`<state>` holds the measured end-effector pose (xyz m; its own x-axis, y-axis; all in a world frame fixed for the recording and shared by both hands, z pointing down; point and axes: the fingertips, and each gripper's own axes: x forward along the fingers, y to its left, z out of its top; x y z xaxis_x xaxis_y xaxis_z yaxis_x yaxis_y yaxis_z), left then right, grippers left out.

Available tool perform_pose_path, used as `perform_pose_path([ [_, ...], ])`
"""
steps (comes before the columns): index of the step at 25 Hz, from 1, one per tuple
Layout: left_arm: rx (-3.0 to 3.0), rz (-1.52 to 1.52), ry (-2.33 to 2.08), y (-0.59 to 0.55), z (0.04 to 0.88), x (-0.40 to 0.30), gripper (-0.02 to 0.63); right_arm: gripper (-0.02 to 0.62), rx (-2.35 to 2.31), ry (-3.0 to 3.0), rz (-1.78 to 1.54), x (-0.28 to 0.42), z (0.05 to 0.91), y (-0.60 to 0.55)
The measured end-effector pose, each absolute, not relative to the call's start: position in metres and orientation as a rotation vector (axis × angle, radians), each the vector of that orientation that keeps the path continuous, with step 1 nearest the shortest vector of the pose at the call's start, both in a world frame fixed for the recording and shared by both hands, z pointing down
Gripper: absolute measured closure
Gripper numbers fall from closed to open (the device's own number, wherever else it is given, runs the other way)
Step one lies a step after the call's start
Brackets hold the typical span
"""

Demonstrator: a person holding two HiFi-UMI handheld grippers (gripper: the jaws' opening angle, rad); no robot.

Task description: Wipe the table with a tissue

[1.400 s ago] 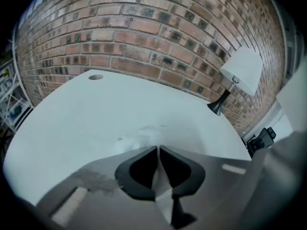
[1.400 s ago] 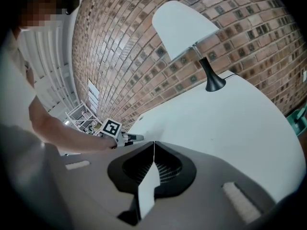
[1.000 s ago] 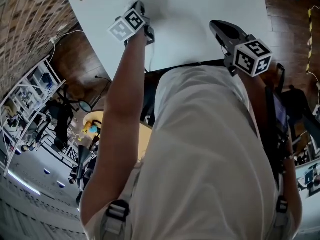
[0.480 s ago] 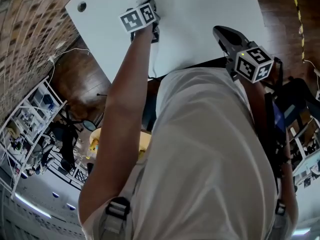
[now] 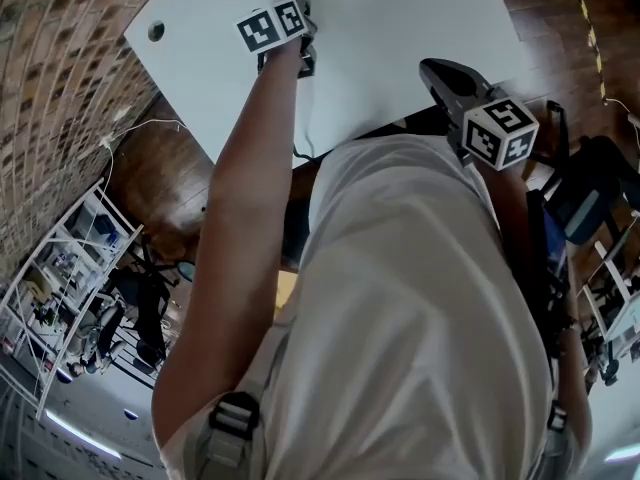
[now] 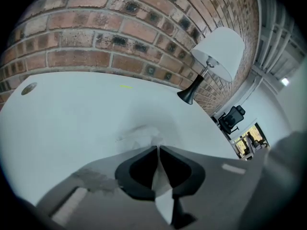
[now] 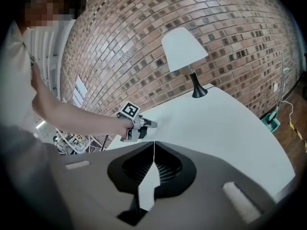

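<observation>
A white tissue [image 6: 139,132] lies crumpled on the white table [image 6: 62,114], just ahead of my left gripper [image 6: 158,147]. The jaws are shut on a fold of it. In the head view the left gripper [image 5: 300,13] reaches far over the table [image 5: 400,28] at the end of an outstretched arm. The right gripper view shows it [image 7: 148,122] low on the tabletop [image 7: 225,123]. My right gripper [image 7: 154,143] is shut with nothing in it. It hovers [image 5: 432,68] over the table's near edge.
A lamp with a white shade [image 6: 218,56] [image 7: 184,49] stands at the table's far end by the brick wall. A round cable hole [image 5: 155,30] sits near the table's left corner. Wire shelves [image 5: 60,278] stand on the floor at the left.
My left gripper has slid further out across the table, away from the near edge, with the tissue under it, and has rolled a little. The right gripper has shifted slightly and stays shut.
</observation>
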<state>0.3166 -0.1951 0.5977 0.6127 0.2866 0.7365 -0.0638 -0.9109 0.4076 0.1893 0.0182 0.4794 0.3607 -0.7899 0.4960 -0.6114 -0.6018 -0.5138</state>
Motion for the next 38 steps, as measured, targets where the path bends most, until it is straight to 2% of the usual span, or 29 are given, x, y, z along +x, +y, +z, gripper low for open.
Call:
perform_pose_path([
  [20, 2.297, 1.311, 0.325, -0.122, 0.603, 0.321, 0.586, 0.584, -2.313, 1.391, -1.083, 0.226, 0.474, 0.084],
  [26, 2.148, 1.476, 0.475, -0.071, 0.607, 0.289, 0.586, 0.584, -2.299, 1.373, -1.102, 0.222, 0.48, 0.102],
  [29, 2.227, 1.399, 0.533, -0.06, 0.598, 0.282, 0.584, 0.584, -2.289, 1.373, -1.086, 0.227, 0.478, 0.101],
  [34, 2.447, 1.15, 0.154, -0.139, 0.58, 0.27, 0.584, 0.584, -2.268, 1.411, -1.082, 0.229, 0.479, 0.094],
  [38, 2.523, 1.218, -0.129, -0.222, 0.586, 0.234, 0.584, 0.584, -2.252, 1.432, -1.106, 0.225, 0.484, 0.087],
])
